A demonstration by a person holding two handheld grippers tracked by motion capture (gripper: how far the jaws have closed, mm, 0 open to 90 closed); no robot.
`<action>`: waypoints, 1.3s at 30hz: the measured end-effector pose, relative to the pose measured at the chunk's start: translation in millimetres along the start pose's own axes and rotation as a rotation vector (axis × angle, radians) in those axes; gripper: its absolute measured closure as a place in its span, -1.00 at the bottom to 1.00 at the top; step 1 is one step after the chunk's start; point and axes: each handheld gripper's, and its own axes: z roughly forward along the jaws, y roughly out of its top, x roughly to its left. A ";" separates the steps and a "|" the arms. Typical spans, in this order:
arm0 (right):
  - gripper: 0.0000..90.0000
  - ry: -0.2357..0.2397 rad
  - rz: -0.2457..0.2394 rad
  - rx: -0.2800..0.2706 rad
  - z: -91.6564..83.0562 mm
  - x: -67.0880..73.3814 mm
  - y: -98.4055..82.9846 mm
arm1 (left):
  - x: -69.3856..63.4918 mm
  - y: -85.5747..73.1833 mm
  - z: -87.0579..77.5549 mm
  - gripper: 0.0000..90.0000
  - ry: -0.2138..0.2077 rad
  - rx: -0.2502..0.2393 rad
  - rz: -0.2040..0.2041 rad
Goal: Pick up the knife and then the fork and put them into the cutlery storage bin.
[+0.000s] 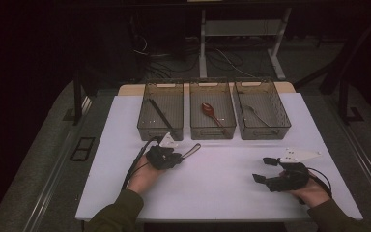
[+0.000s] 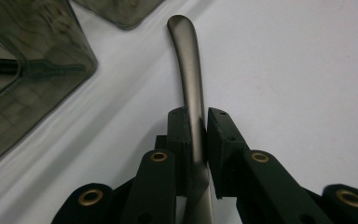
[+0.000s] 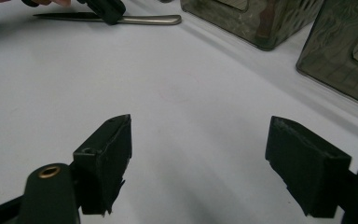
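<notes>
Tongs of the left hand are clamping a grey metal cutlery handle low on the white bench, at 7 o'clock from the middle smoky plastic bin, likely for sorting; right tongs are waiting apart, empty.

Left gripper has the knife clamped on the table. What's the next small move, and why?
Probably lift it straight up a little. The left gripper is shut on the knife, which lies flat on the table close to the trays. Raising it first should clear the left tray's wall before carrying it over. The right gripper is open and idle, well aside.
</notes>
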 end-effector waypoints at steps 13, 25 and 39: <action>-0.59 0.089 -0.049 0.039 -3.8 2.4 18.0 | -19.1 9.3 -9.9 0.76 -0.104 -0.028 0.065; -0.49 0.225 -0.168 0.114 12.9 15.5 46.3 | -49.6 24.3 -13.4 0.76 -0.232 -0.047 0.181; -0.07 0.370 -0.435 0.256 54.6 49.2 73.9 | -93.1 44.4 -10.7 0.76 -0.372 -0.054 0.339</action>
